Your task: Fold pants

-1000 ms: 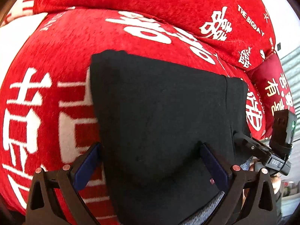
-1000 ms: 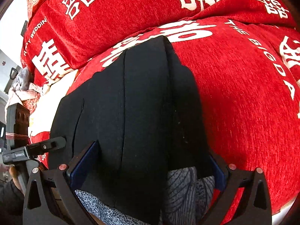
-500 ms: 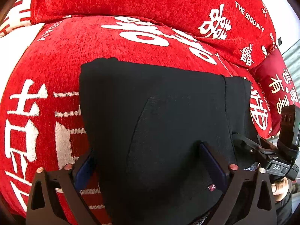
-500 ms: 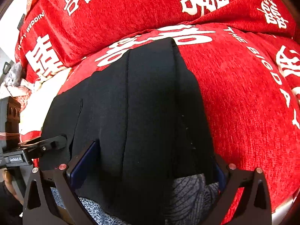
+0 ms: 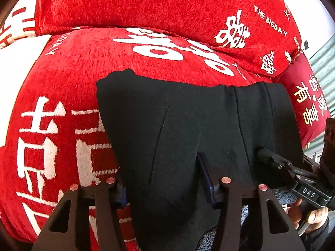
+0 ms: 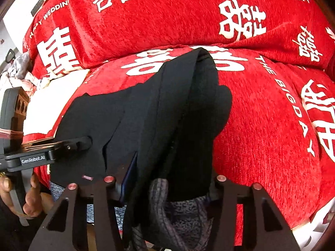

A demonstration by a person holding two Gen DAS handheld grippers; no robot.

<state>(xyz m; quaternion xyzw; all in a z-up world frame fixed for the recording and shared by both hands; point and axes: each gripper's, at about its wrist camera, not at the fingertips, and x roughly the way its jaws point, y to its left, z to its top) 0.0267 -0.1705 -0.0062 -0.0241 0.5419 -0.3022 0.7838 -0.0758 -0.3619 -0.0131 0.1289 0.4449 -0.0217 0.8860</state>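
The black pants [image 5: 178, 125] lie folded on a red cushion [image 5: 62, 104] printed with white characters. My left gripper [image 5: 161, 182] has closed in on the near edge of the pants, with cloth bunched between its blue pads [image 5: 206, 184]. My right gripper [image 6: 167, 179] has closed on the other near part of the pants [image 6: 167, 115], which bunch up into a ridge. A grey patterned lining [image 6: 182, 211] shows under the black cloth. Each gripper shows in the other's view, the right one in the left wrist view [image 5: 293, 173] and the left one in the right wrist view [image 6: 52, 152].
A red back cushion [image 5: 167, 6] stands behind the pants. A darker red pillow with gold characters [image 5: 307, 102] is at the right. A pile of pale cloth [image 6: 18, 73] lies at the far left. A white surface [image 5: 12, 62] shows left of the cushion.
Both grippers have narrowed from wide open onto the pants' near edge. The cloth has bunched and lifted, most on the right side.
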